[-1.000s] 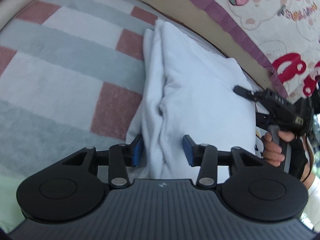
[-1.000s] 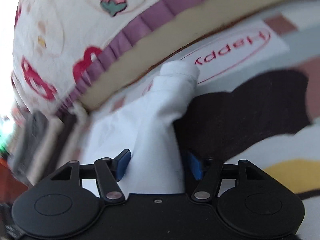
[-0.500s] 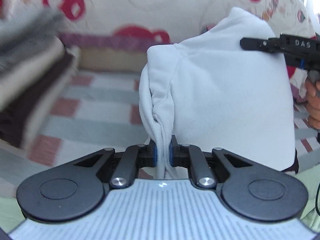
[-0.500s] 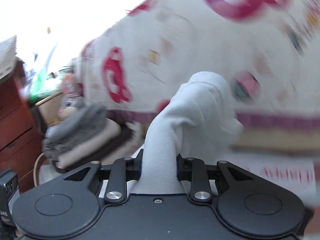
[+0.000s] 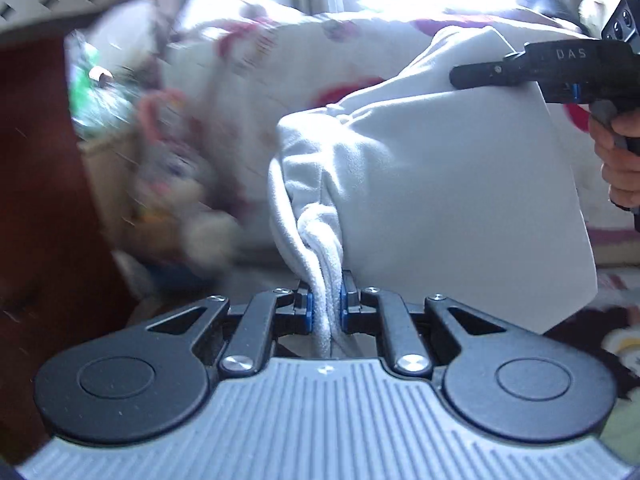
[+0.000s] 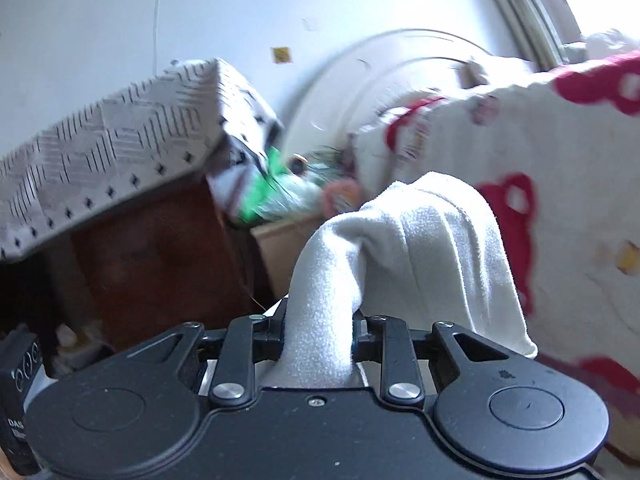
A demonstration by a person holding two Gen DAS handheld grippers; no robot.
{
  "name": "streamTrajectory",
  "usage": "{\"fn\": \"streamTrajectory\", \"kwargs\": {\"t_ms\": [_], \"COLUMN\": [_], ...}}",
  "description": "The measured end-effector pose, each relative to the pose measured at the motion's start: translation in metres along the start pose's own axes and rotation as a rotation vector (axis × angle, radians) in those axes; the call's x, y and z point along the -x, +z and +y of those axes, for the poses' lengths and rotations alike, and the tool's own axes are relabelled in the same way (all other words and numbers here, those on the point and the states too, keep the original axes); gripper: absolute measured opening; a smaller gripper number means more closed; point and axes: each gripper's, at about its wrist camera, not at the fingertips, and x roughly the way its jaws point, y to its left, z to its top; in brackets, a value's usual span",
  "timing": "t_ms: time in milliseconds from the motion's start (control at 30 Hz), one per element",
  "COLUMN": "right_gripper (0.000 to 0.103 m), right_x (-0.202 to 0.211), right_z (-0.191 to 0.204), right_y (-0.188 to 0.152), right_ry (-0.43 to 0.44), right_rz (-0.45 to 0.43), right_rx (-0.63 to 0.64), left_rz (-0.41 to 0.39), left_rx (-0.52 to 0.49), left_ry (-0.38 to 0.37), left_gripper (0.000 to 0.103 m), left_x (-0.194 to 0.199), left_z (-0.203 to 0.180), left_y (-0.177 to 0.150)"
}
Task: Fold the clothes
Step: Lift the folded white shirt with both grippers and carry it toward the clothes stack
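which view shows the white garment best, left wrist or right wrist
The left wrist view: the white garment hangs broad between the left tongs, shut on a bunched edge, and the right tongs on its far corner. The right wrist view shows only a bunched fold over its own tongs.

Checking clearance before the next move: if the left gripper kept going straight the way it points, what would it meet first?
The white garment it is clamped on hangs right ahead of the left gripper. Beyond that, probably the white bedding with red prints; depth is unclear.
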Motion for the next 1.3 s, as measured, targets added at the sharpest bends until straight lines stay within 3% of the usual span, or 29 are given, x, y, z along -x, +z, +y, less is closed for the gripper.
{"fn": "streamTrajectory", "kwargs": {"t_ms": [67,167,300,400,467,567,667,733,800,900,1033,1100,1167,1200,1300], "right_gripper": [0.03,0.031,0.031,0.032,0.038,0.055,0.056,0.056,0.059,0.062,0.067,0.067,0.049,0.047,0.042], "right_x": [-0.041,-0.098,-0.167,-0.202,-0.202,-0.194,-0.191,-0.194,-0.191,-0.187,-0.184,-0.186,-0.187,-0.187,-0.188], "right_z": [-0.007,-0.041,-0.111,-0.15,-0.172,-0.193,-0.192,-0.183,-0.175,-0.16,-0.146,-0.146,-0.144,-0.144,-0.147], "right_y": [0.023,0.027,-0.022,-0.067,-0.093,-0.108,-0.11,-0.106,-0.104,-0.103,-0.105,-0.11,-0.108,-0.106,-0.103], "right_ry": [0.051,0.069,-0.024,-0.142,-0.143,-0.068,-0.018,-0.017,0.008,0.011,-0.02,-0.01,-0.005,0.003,0.052], "right_rz": [-0.043,-0.095,-0.056,0.036,0.033,0.007,0.028,0.055,0.083,0.123,0.187,0.247,0.251,0.248,0.25], "right_rx": [-0.056,-0.189,-0.43,-0.529,-0.594,-0.692,-0.73,-0.728,-0.738,-0.72,-0.682,-0.707,-0.746,-0.775,-1.002], "left_rz": [0.002,0.068,0.238,0.373,0.4,0.389,0.357,0.289,0.173,0.052,0.035,0.04,0.068,0.079,0.11], "left_rx": [-0.005,-0.003,-0.033,0.031,0.059,-0.027,-0.101,-0.098,-0.103,-0.129,-0.19,-0.219,-0.225,-0.216,-0.174], "left_ry": [0.048,0.082,0.133,0.066,0.034,0.038,0.095,0.145,0.174,0.116,-0.007,-0.059,-0.069,-0.066,-0.075], "left_gripper": [0.012,0.012,0.013,0.014,0.015,0.018,0.023,0.028,0.033,0.049,0.059,0.06,0.062,0.062,0.066], "left_x": [-0.016,-0.077,-0.19,-0.259,-0.28,-0.283,-0.269,-0.249,-0.218,-0.177,-0.154,-0.147,-0.151,-0.156,-0.167], "left_z": [0.03,0.074,0.101,0.115,0.117,0.103,0.091,0.09,0.081,0.056,0.016,-0.005,-0.02,-0.023,-0.029], "left_y": [0.028,0.06,0.063,0.045,0.036,0.033,0.037,0.044,0.049,0.054,0.044,0.038,0.031,0.028,0.022]}}
